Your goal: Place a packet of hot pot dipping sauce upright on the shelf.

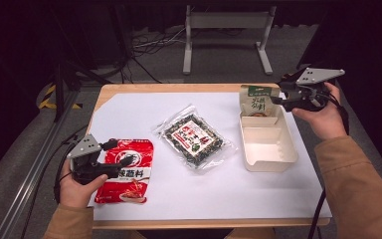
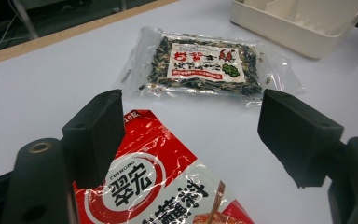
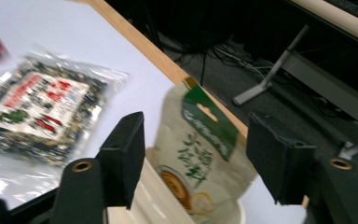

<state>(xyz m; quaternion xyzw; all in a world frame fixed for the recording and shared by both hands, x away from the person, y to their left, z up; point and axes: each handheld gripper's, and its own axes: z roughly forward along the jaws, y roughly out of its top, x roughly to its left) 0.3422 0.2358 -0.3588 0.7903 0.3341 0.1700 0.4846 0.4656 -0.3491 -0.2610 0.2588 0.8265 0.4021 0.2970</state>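
1. The right gripper (image 1: 282, 93) hangs at about two o'clock on the table, its jaws spread wide with nothing pressed between them. In the right gripper view the beige-and-green pouch (image 3: 200, 158) stands between and beyond the pads, apparently untouched.
2. That pouch (image 1: 258, 102) stands upright in the far compartment of the white tray (image 1: 273, 162), leaning on the far wall, near the table's far edge.
3. The left gripper (image 1: 117, 153) sits at about eight o'clock, jaws also wide apart and empty, poised over the top edge of the red sauce packet (image 1: 127, 172), which lies flat on the white sheet.
4. The step in hand looks like picking up the red packet (image 2: 168, 186). A flat, slippery film gives little to bite, so it would be best to tip the jaws down and pinch one crimped edge rather than the middle.
5. The clear seaweed packet (image 1: 194, 139) lies at centre, well apart from both the red packet and the tray.
6. The tray's near compartment is empty. The route from eight o'clock to three o'clock passes over the seaweed, so a lifted carry seems safer than a slide.
7. The red packet lies close to the table's near-left edge; pulling it toward six o'clock could drop it.
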